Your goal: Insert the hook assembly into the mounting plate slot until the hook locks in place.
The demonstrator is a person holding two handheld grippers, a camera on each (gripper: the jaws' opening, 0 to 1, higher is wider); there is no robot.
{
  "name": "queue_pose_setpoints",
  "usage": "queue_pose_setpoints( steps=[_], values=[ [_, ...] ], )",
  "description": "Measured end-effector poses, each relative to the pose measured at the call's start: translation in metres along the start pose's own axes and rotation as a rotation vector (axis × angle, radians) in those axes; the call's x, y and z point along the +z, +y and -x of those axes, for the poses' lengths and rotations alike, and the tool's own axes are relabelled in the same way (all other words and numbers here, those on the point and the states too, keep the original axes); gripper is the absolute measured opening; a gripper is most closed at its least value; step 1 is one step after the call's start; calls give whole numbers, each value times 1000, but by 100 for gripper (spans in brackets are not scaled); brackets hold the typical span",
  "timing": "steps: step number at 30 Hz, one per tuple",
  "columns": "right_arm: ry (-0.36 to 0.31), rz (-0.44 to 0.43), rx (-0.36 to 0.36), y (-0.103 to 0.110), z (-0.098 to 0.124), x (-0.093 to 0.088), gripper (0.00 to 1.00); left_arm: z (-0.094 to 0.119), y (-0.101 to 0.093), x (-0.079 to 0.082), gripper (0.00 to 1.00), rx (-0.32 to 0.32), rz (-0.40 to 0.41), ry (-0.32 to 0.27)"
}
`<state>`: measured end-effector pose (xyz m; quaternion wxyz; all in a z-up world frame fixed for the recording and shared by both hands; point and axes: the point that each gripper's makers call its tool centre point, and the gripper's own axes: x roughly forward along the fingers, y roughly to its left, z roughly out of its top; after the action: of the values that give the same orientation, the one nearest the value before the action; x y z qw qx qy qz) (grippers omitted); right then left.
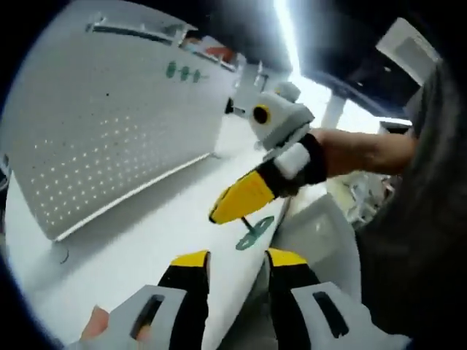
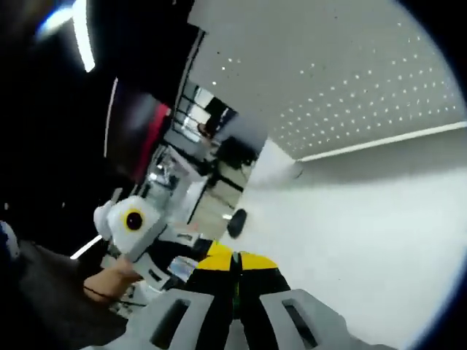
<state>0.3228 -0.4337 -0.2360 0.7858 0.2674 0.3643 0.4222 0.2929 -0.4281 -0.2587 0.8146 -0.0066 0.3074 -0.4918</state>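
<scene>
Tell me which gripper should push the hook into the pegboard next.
Right. The right gripper is shut on the green hook, seemingly ready to carry it to the pegboard. The left gripper is open and empty.

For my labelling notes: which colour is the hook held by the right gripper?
Green hook, held by the right gripper; clearest in the left gripper view.

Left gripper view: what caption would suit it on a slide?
Right tool carries a green hook over the white table beside a perforated mounting plate.

I see a matt white perforated panel [image 1: 109, 124], probably painted metal, on a smooth white table [image 1: 146, 240]; green hook [image 1: 254, 232] looks plastic.
</scene>
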Motion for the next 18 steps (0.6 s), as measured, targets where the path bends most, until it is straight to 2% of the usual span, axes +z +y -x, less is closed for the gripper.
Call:
queue_pose_setpoints(
  steps=[2,3,5,7,8,9,12,14,16,18],
  values=[
    [-113,57,-81,-4,4,16,0,0,6,2,44,40,87,-13],
    [-152,126,-124,-1,7,21,0,-1,8,6,48,59,123,-30],
    [-265,192,-176,5,10,35,0,-2,12,12,54,92,141,-58],
    [-360,240,-229,10,12,45,0,-4,13,20,53,127,156,-92],
    [-352,254,-238,13,11,43,0,-5,14,25,53,150,154,-114],
    [-412,321,-291,13,14,49,0,-5,15,28,53,166,160,-130],
    [-469,434,-346,21,14,52,0,-7,8,37,55,181,163,-165],
    [-488,426,-342,26,12,51,0,-8,4,40,54,192,144,-177],
    [-467,476,-349,28,8,50,0,-5,4,41,48,223,107,-180],
    [-475,482,-342,29,6,50,0,-1,6,41,47,257,89,-186]
  ],
)
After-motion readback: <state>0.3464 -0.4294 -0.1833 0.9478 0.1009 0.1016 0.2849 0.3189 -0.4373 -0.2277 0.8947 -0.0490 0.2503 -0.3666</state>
